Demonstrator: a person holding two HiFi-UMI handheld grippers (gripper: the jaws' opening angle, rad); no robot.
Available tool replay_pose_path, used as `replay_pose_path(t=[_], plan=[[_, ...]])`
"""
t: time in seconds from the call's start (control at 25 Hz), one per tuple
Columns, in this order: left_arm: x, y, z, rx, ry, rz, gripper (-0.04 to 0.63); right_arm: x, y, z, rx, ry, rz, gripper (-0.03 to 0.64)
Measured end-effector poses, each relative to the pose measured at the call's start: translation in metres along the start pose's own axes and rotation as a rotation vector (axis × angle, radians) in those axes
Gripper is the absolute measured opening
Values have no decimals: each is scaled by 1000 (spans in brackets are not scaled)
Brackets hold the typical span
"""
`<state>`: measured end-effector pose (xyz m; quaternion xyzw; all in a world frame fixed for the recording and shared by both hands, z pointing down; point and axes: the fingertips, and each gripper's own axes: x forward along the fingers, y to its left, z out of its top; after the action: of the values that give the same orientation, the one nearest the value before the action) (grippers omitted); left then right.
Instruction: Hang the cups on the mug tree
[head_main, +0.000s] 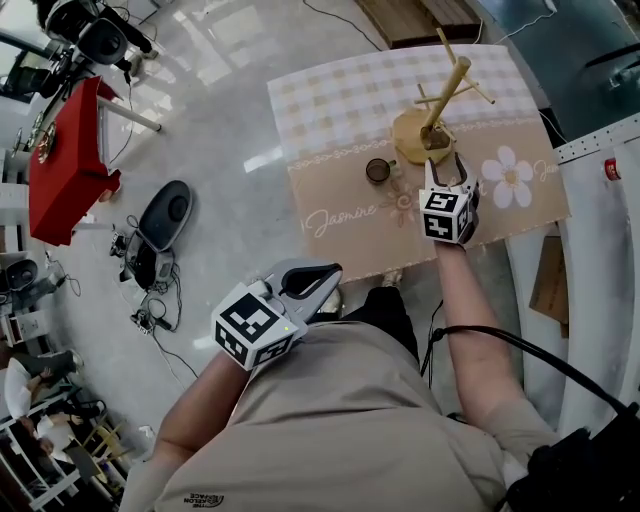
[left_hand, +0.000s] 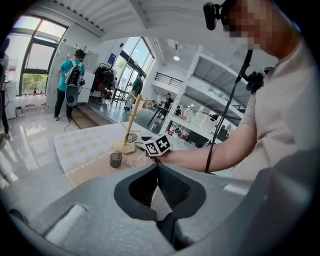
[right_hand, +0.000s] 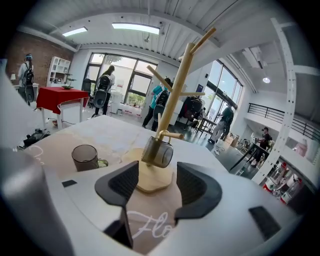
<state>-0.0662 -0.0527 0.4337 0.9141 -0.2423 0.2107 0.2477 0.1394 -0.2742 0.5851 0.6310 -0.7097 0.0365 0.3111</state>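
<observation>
A wooden mug tree (head_main: 441, 95) stands on the patterned tablecloth (head_main: 340, 215). A dark glass cup (right_hand: 157, 152) hangs on its lowest peg, just above the round base (right_hand: 150, 180). My right gripper (right_hand: 157, 172) is open right in front of that cup, with nothing between the pads. A second dark cup (right_hand: 85, 157) stands upright on the cloth left of the tree, also visible in the head view (head_main: 378, 171). My left gripper (head_main: 328, 276) is held low near my body, off the table, its fingertips (left_hand: 158, 169) meeting, empty.
A red table (head_main: 70, 160) and camera gear with cables (head_main: 160, 225) lie on the floor to the left. A white shelf frame (head_main: 600, 200) stands along the table's right side. Several people stand far off in the room.
</observation>
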Motion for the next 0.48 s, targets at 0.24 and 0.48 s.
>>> replay_pose_path(t=[0.24,0.48], plan=[[-7,-8,3,26,-38,-49,9,-51,6,4,19,-11,58,201],[-16,-23,3,53,-70,-110,9,-120,24,7,70,-20,152,74]])
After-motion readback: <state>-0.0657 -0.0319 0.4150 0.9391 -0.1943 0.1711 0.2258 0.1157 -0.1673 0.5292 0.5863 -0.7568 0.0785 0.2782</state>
